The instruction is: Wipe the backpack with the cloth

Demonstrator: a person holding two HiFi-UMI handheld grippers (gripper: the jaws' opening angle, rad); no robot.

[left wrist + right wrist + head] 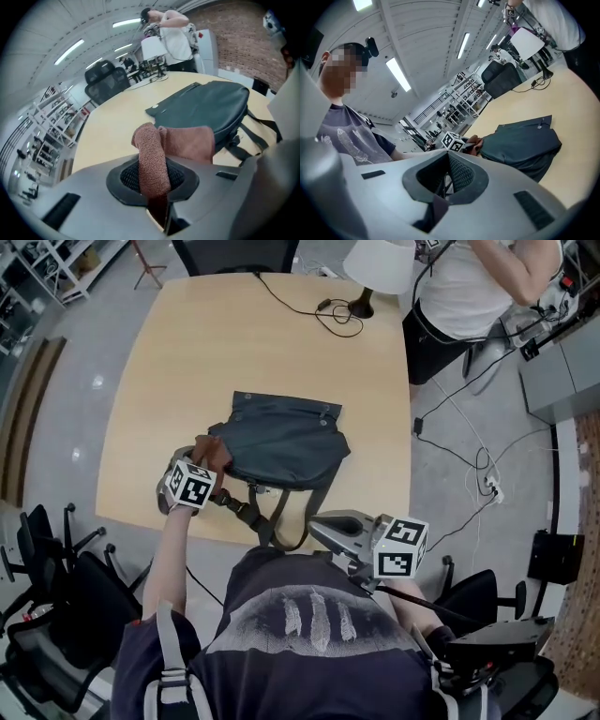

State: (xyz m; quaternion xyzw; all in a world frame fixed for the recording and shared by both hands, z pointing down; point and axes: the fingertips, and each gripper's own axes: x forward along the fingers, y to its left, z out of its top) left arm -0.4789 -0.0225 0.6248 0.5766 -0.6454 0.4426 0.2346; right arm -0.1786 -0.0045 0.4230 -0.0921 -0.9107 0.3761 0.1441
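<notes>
1. Backpack (pixel 281 442) flat on table (pixel 187 352), centre-near, straps hanging off near edge.
2. Left gripper (pixel 157 204) clamped on cloth (pixel 183 140), at backpack's left edge; wiping prob. just starting.
3. Right gripper (pixel 440 187) jaws together, empty, parked near-right, off table.
4. Next: drag cloth rightwards across flap w/ light pressure.
5. Bare tabletop far & left; lamp (pixel 375 268) & cable (pixel 309 301) well apart.

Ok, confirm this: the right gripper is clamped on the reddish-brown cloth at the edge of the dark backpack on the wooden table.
Not right: it is the left gripper that is clamped on the reddish-brown cloth at the edge of the dark backpack on the wooden table, as the left gripper view shows. The right gripper holds nothing.
</notes>
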